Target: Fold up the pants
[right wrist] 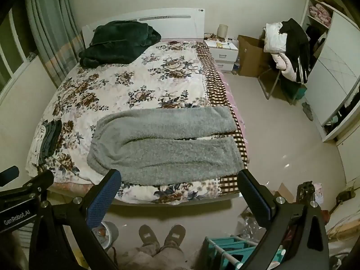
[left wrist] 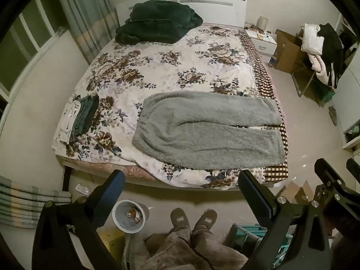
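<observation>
Left wrist view: left gripper (left wrist: 182,193) spread wide, empty, above the floor at the bed's foot, right gripper (left wrist: 337,168) just beside it at the right edge. Right wrist view: right gripper (right wrist: 180,193) likewise gaping, nothing between its blue-padded fingers (right wrist: 103,200). Beyond, fluffy grey fleece pants (left wrist: 209,130) flat on the floral-patterned bedspread (left wrist: 171,67), waistband leftward, legs toward the checked border. Farther out, small stack of folded dark and white clothes (left wrist: 78,117), dark green plush blanket (left wrist: 155,21) by the headboard.

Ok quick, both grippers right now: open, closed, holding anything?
Left gripper: open wide, holding nothing, hovering short of the grey pants.
Right gripper: open wide, holding nothing, also clear of the pants.
</observation>
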`<state>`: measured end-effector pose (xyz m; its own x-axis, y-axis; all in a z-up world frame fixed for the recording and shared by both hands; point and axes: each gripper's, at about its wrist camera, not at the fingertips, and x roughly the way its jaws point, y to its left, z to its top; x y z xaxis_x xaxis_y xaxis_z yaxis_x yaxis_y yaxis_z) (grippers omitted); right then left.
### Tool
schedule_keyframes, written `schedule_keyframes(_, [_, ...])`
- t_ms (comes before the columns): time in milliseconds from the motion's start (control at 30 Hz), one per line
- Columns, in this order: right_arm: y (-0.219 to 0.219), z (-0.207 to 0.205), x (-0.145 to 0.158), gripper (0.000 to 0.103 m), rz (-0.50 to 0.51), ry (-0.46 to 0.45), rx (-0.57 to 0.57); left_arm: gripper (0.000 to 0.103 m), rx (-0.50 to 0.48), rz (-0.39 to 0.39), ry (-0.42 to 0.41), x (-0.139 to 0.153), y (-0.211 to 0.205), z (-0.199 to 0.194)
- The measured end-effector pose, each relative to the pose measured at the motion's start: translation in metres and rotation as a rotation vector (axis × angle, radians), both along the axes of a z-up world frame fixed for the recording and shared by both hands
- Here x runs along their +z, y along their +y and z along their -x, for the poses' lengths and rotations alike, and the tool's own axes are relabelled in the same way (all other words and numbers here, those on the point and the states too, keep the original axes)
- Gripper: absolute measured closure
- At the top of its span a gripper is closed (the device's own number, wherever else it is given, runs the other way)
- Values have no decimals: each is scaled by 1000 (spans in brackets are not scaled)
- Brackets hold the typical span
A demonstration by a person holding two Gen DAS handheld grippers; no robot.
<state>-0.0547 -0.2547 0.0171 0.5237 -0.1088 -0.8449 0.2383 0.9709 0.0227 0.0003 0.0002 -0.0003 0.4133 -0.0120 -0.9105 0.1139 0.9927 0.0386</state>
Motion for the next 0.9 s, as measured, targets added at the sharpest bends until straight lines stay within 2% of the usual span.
schedule_keyframes(900, [6, 7, 3, 0, 5, 2, 28, 0, -6, -3, -17, 9, -8, 0])
